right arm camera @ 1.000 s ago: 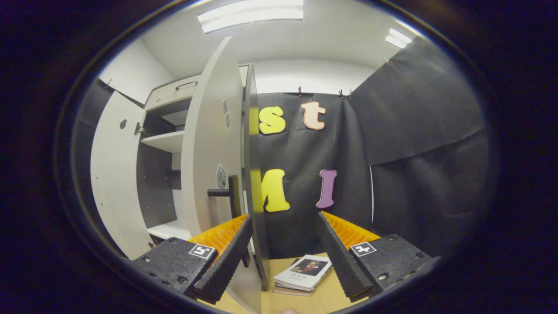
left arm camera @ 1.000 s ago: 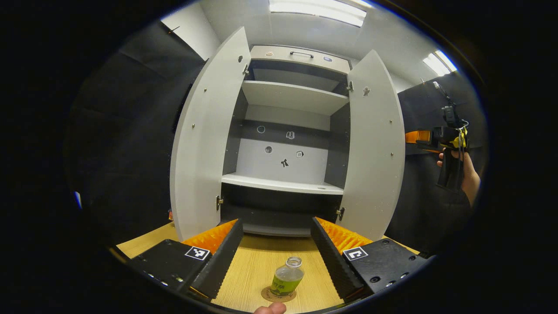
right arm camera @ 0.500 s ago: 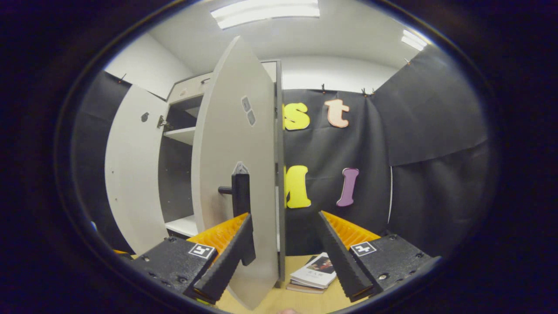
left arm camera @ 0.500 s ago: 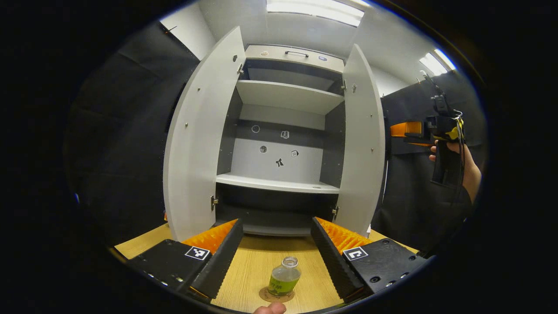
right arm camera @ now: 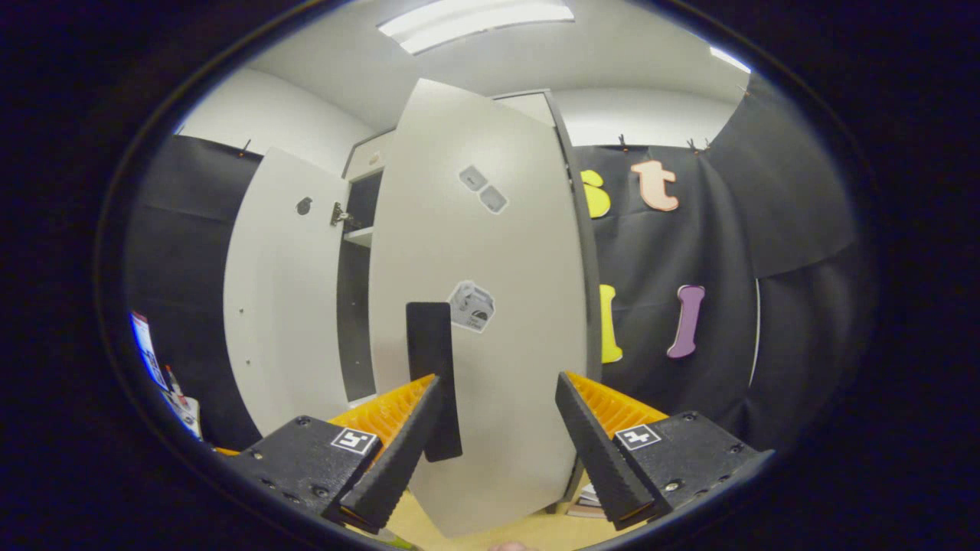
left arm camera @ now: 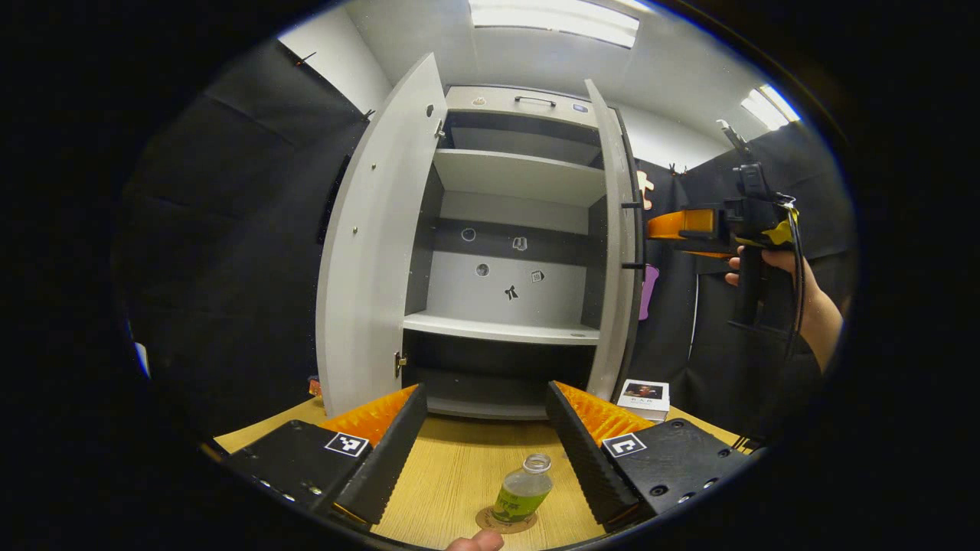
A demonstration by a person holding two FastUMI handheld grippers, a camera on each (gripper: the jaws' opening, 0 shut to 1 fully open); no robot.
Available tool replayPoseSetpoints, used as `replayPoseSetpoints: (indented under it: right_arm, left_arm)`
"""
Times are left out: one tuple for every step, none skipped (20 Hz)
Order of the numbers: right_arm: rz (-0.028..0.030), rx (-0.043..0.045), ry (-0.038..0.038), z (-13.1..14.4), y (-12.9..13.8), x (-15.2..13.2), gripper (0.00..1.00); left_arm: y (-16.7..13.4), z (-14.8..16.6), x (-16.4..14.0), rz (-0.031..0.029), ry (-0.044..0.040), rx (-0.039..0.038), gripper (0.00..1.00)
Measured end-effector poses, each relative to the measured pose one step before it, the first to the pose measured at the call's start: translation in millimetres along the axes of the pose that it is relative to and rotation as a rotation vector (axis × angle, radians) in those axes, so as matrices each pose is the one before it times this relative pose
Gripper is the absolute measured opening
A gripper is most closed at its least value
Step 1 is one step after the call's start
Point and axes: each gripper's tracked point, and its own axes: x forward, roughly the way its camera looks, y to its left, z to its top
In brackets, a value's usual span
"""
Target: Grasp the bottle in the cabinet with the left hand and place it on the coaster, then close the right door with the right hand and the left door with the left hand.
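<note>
The right hand-held gripper [right arm camera: 496,432], fingers apart, faces the right door [right arm camera: 490,306], whose black handle [right arm camera: 432,379] is partly hidden.

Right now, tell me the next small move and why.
Probably keep pushing the right door shut with the right gripper: the bottle already stands on the coaster, this door hangs partly open, and the left door is wide open.
</note>
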Motion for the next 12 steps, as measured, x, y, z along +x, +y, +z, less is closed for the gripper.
replayPoseSetpoints:
  right_arm:
    - [-0.00201,-0.01570,-0.00093,0.64,5.64,5.70,0.98]
    - [0.00529,-0.01704,-0.00905,2.59,5.70,1.83,0.98]
    - [0.00328,-0.01179,-0.02120,5.73,3.41,-3.01,0.99]
    - [0.00099,-0.00841,-0.01894,6.00,2.28,-3.73,0.94]
    - [-0.00402,-0.00393,-0.00986,2.10,-1.05,-5.27,0.98]
    - [-0.00127,0.00523,-0.00642,3.42,-0.18,-4.45,0.98]
    - [0.00344,0.01153,-0.00561,4.33,-0.20,-4.66,0.98]
    - [-0.00140,0.00990,-0.00392,2.78,-1.03,-5.14,0.98]
    - [-0.00840,0.00534,-0.00327,0.91,-3.93,-6.16,0.98]
    - [-0.01442,-0.00193,-0.00131,0.45,-5.66,-7.89,0.98]
    - [-0.01688,-0.00308,0.00256,-1.72,-7.09,-9.87,0.98]
    - [-0.01789,0.00243,-0.00093,-1.83,-6.04,-10.11,0.98]
  left_arm:
    - [0.75,0.23,0.59,0.00144,0.00025,0.00047,0.95]
    - [0.36,1.34,0.10,0.00297,-0.00313,0.00128,1.00]
    - [-0.10,0.41,-0.95,0.00116,-0.00039,0.00080,0.95]
    - [0.53,-0.26,-1.07,0.00279,0.00012,0.00072,0.95]
    - [1.19,1.33,-0.84,0.00284,-0.00173,0.00045,0.95]
    - [1.03,-0.62,-0.51,0.00341,-0.00215,0.00039,0.95]
    - [0.80,0.50,0.29,0.00172,0.00013,-0.00109,0.95]
    - [1.03,-0.09,0.29,0.00003,0.00106,-0.00184,0.95]
    - [-0.13,0.70,0.18,-0.00182,0.00317,-0.00056,1.00]
    - [-0.59,1.48,-1.81,0.00003,0.00488,-0.00035,0.95]
    - [-2.44,4.24,-1.36,-0.00745,-0.00579,-0.00416,0.95]
    - [-3.47,6.87,-0.44,-0.01165,-0.01202,-0.00626,0.95]
